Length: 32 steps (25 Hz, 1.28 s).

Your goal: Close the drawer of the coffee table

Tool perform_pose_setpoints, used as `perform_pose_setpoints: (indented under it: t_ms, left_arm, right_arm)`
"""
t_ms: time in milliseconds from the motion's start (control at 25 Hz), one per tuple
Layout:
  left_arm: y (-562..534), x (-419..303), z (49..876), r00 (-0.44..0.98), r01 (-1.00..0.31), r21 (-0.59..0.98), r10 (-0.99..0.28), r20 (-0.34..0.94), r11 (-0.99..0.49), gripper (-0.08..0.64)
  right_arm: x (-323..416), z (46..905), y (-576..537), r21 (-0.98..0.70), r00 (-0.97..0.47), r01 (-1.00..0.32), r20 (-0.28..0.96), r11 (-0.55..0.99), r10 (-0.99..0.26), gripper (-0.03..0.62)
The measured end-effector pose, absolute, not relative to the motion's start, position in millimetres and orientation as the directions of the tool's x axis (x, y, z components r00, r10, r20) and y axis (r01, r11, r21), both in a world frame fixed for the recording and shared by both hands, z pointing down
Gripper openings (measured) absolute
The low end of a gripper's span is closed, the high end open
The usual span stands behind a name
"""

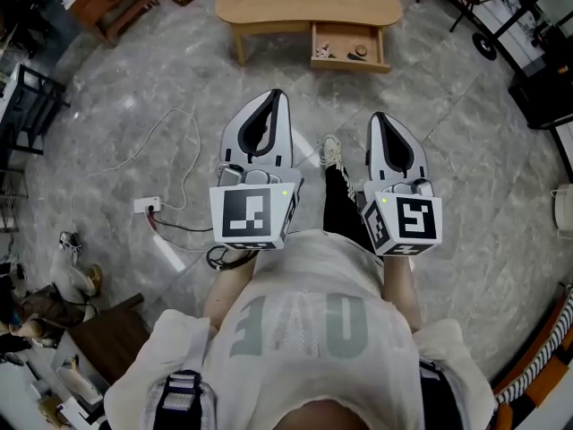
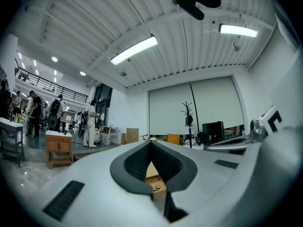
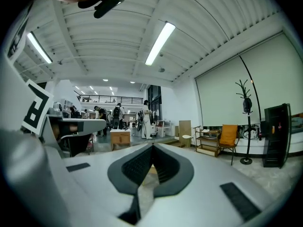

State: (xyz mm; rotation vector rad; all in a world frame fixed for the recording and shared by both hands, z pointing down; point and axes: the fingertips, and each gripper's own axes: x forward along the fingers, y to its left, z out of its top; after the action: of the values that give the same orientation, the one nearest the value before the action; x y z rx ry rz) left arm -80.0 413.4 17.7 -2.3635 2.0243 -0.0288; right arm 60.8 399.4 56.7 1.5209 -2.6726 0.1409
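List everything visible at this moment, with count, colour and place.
coffee table: one, light wood, top centre of head view
drawer: one, wood, pulled open under the table's right end, small items inside
power strip: one, white, floor at left, cables attached
chair: one, orange, by the far wall in right gripper view
floor: grey marble
shoe: one, pale, between the grippers
left gripper: white, shut, empty
right gripper: white, shut, empty

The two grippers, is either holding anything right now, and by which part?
Nothing is held: the left gripper and right gripper are both shut and empty, well short of the open drawer.
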Motion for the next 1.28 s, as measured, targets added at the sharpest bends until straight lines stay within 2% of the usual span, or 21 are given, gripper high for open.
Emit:
perform_pose_setpoints:
  t_ms: [280,720,1120,1280]
  left_arm:
    - [288,-81,21,0.141,-0.990,-0.034,-0.990,-0.018,-0.140,0.008]
    - [53,-83,-1,0.063,-0.998,-0.025,-0.998,-0.026,-0.062,0.008]
    - [-35,-94,7,0.085,-0.995,-0.043,-0.996,0.033,-0.087,0.008]
    - [-58,-90,-3,0.127,-0.990,-0.056,-0.992,0.010,-0.128,0.008]
  right_arm:
    - [52,73,269,-0.057,-0.537,-0.844,0.129,0.534,-0.834,0.006]
    - [52,45,25,-0.003,-0.599,-0.796,0.141,0.605,-0.788,0.006]
    - [32,32,-48,-0.031,-0.602,-0.797,0.127,0.603,-0.789,0.006]
    - [30,32,-65,-0.029,-0.589,-0.806,0.127,0.591,-0.798,0.006]
